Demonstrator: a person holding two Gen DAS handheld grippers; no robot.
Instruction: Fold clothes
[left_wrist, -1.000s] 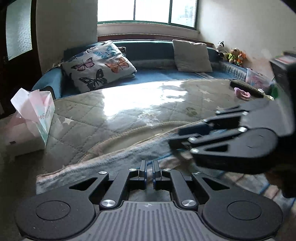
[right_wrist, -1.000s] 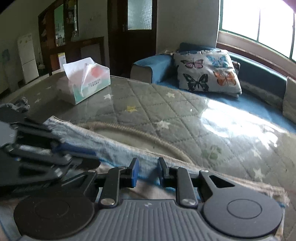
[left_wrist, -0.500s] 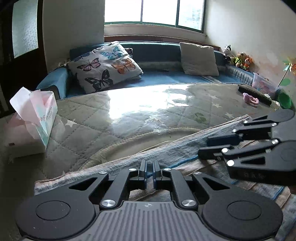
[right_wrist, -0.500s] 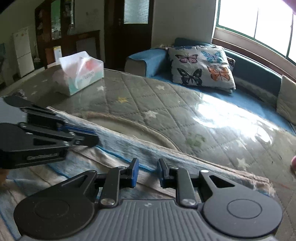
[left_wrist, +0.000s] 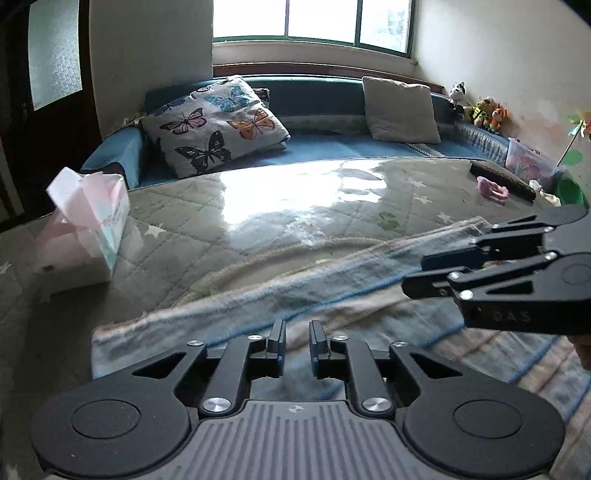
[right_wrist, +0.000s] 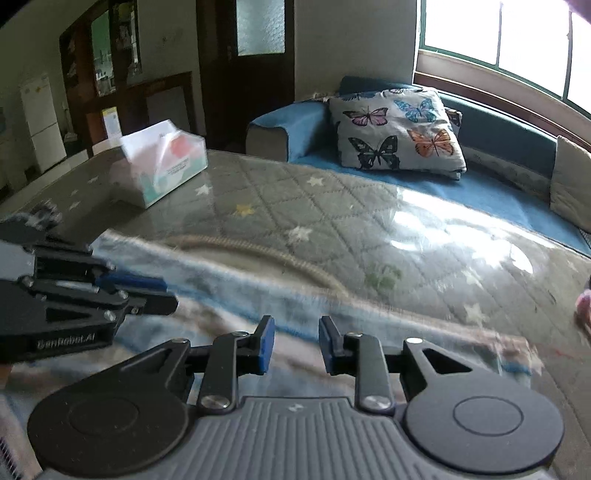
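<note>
A pale blue and pink striped cloth (left_wrist: 332, 288) lies flat across the quilted table, its far edge folded into a long band. It also shows in the right wrist view (right_wrist: 236, 291). My left gripper (left_wrist: 297, 338) hovers just above the cloth near its left end, jaws slightly apart and empty. My right gripper (right_wrist: 293, 341) hovers above the cloth's right part, jaws open and empty. The right gripper shows at the right of the left wrist view (left_wrist: 436, 275). The left gripper shows at the left of the right wrist view (right_wrist: 162, 295).
A tissue box (left_wrist: 88, 229) stands on the table at the left. A dark remote (left_wrist: 502, 179) and a pink item (left_wrist: 491, 188) lie at the far right. A sofa with a butterfly cushion (left_wrist: 214, 125) runs behind the table.
Both grippers have let go of the cloth and opened. The left jaws went from shut to slightly apart. The right gripper has moved further right, away from the left one.
</note>
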